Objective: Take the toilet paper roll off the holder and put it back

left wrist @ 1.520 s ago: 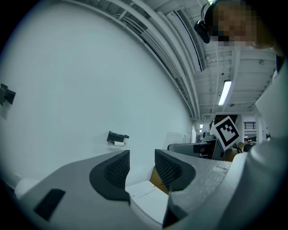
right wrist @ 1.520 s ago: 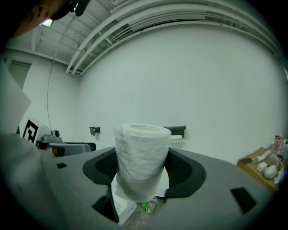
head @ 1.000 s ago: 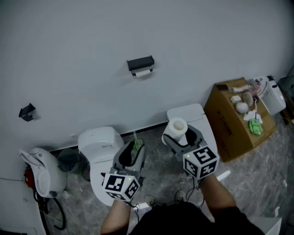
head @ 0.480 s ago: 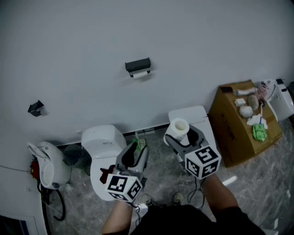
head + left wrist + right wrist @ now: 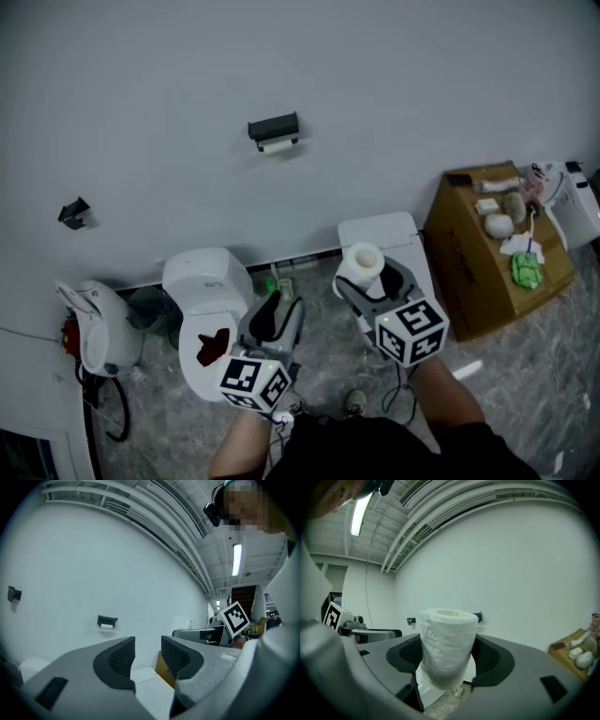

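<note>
"Anything change?"
"No. The right gripper stayed clamped on the toilet paper roll; the left gripper stayed open and empty."
"And the holder?"
"It was well ahead of both, so the roll still had to go back."

I see a grey marbled floor running up to the wall. On it, from my left, stand a white machine with a red part, a dark bin and a white toilet. Further right, a second white fixture stands against the wall, just beside a cardboard box with small items on top.
</note>
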Available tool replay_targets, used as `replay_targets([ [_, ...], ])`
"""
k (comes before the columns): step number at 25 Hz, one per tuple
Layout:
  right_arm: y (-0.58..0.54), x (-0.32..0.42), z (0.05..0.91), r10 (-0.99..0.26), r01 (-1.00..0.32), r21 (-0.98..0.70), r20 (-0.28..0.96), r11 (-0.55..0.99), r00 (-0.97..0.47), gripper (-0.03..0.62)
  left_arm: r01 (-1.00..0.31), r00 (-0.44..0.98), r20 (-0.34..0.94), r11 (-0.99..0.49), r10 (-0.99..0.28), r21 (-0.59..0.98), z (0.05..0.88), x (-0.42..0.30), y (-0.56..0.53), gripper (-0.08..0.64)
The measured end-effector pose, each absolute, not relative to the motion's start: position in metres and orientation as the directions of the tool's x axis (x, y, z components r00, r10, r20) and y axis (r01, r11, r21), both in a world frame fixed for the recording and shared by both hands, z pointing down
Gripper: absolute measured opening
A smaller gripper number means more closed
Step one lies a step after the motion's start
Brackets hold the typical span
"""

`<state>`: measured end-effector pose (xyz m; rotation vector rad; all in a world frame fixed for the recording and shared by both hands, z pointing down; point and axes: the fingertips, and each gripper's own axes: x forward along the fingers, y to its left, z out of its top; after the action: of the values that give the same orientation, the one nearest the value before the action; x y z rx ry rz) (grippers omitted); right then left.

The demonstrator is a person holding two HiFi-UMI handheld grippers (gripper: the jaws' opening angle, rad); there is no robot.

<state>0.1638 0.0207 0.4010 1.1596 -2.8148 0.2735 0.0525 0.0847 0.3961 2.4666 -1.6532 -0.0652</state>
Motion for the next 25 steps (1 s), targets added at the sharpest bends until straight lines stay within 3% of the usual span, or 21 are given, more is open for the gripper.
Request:
replay_targets([
  [25,0.022,0.197,0.392,-0.689,-0.699,-0.139,0.119,0.701,-0.715,0.305,-0.911,0.397,0.050,-0.387,-0.916,0.144,0.379,0.091,0.084,0.163],
])
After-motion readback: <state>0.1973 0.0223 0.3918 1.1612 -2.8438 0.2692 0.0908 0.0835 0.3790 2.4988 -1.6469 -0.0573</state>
